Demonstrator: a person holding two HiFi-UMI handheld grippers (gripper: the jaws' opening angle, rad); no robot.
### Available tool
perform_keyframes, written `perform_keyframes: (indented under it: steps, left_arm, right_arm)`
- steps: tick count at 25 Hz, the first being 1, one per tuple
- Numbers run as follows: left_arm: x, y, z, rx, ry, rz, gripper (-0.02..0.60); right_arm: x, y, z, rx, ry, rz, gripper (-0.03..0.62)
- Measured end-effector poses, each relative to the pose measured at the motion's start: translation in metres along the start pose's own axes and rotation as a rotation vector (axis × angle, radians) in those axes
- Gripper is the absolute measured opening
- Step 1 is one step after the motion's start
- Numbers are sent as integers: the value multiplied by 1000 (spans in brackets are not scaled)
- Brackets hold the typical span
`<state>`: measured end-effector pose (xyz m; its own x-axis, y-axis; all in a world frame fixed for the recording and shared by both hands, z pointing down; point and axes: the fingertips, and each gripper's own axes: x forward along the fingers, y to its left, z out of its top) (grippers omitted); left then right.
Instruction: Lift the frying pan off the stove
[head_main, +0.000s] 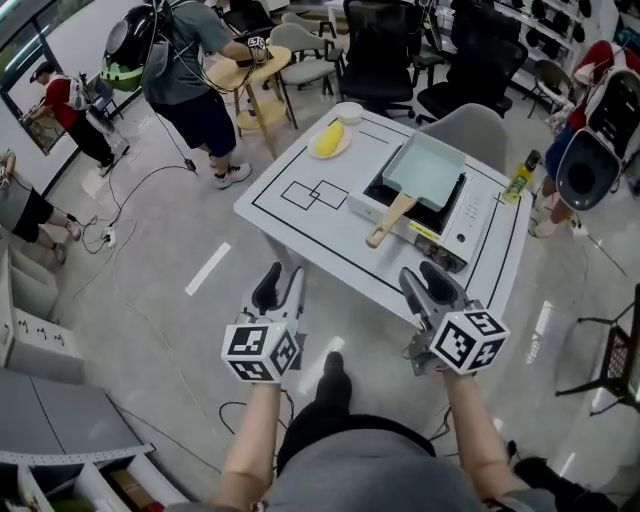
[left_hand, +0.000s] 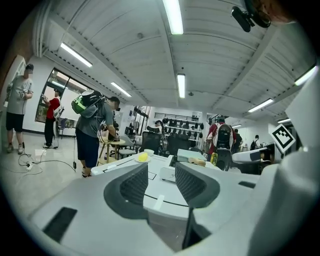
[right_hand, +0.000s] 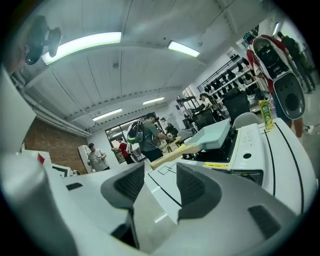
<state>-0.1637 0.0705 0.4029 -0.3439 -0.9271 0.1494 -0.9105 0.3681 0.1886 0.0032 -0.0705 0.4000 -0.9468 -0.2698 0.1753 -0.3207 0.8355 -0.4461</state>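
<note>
— How do your grippers stand?

— I hold both low, just short of the near edge of the worktop (head_main: 300, 225). My left gripper (head_main: 282, 288) is released, jaws apart, nothing between them. My right gripper (head_main: 428, 285) is released too, and empty.

— And the frying pan?

— The pale-green square frying pan (head_main: 428, 168) sits on the white stove (head_main: 462, 228), on the right part of the worktop. Its wooden handle (head_main: 390, 220) points back toward me, well apart from both grippers.

— Anything farther off?

— At the far corner I see a plate (head_main: 330, 140) with something yellow on it and a small white bowl (head_main: 348, 112) just beside it. Beyond, a person with a backpack (head_main: 185, 70) stands by a round wooden table (head_main: 250, 70).
</note>
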Motion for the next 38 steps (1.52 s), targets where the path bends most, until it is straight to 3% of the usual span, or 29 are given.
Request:
perform_keyframes:
  steps: [7, 14, 26, 38]
  left_arm:
    - [63, 38, 21, -7, 0, -64, 156]
    - [111, 51, 34, -8, 15, -155, 156]
    - [168, 32, 36, 5, 56, -224, 156]
    - [219, -2, 43, 32, 60, -254, 156]
  right_arm:
    - [46, -19, 29, 23, -48, -80, 204]
    - [65, -34, 44, 89, -87, -155, 206]
    - [77, -73, 61, 152, -110, -204, 206]
    - [69, -109, 78, 218, -133, -193, 206]
